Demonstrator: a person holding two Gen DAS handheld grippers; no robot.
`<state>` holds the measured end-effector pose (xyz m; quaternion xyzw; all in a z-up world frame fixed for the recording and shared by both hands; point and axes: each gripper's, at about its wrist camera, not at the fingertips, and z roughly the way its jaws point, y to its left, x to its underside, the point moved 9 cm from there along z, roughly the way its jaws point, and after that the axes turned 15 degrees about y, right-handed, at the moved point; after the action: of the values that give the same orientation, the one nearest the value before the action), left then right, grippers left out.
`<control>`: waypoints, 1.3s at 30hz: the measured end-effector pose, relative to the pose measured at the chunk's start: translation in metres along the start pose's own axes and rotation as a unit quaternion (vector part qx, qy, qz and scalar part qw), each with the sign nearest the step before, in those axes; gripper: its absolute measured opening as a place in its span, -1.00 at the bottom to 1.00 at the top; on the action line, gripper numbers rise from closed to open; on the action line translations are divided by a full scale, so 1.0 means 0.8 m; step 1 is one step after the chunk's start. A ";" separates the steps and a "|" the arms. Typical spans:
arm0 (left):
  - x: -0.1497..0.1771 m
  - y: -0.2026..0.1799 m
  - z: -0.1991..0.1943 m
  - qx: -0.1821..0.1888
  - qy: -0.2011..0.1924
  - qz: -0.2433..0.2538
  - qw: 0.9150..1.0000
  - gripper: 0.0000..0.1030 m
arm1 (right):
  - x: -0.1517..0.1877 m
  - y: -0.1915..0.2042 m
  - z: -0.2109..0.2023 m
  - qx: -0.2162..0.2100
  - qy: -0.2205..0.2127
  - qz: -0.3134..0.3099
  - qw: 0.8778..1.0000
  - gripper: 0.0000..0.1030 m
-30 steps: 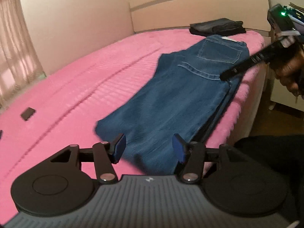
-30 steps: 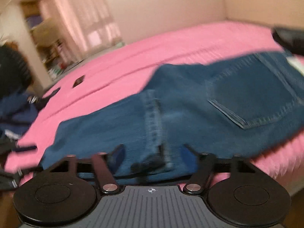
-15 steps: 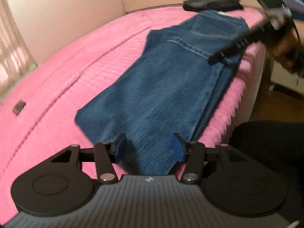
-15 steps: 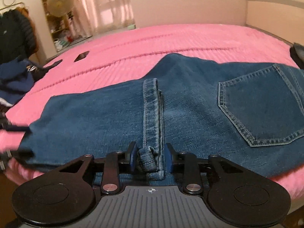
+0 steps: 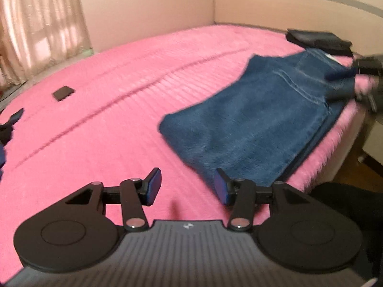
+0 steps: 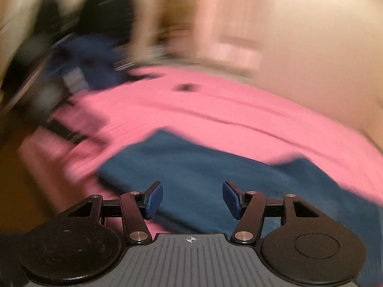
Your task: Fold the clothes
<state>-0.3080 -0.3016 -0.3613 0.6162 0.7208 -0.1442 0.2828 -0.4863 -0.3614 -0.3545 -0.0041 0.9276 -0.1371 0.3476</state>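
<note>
Blue jeans (image 5: 263, 119) lie folded on the pink bed (image 5: 119, 91), near its right edge. My left gripper (image 5: 186, 186) is open and empty, low over the bed just left of the jeans' near end. In the blurred right wrist view my right gripper (image 6: 192, 198) is open and empty above the jeans (image 6: 215, 179). The right gripper also shows, blurred, at the jeans' far end in the left wrist view (image 5: 354, 79).
A folded dark garment (image 5: 318, 40) lies at the bed's far corner by the headboard. A small dark object (image 5: 63, 92) lies on the bed at the left. Dark blue clothes (image 6: 91, 64) are piled past the bed's end. The bed edge (image 5: 340, 141) drops off at the right.
My right gripper has opened, let go of the jeans' seam and swung away. My left gripper has shifted left, off the jeans' near end.
</note>
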 end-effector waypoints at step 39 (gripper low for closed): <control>-0.124 -0.133 -0.055 0.000 -0.147 0.056 0.987 0.08 | 0.306 -0.423 -0.054 0.092 -0.197 0.658 0.721 -0.69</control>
<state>-0.4134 -0.3781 -0.2831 0.6280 0.6353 -0.2173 0.3935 -0.7299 -0.7010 -0.3941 0.6122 0.5906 0.0450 0.5238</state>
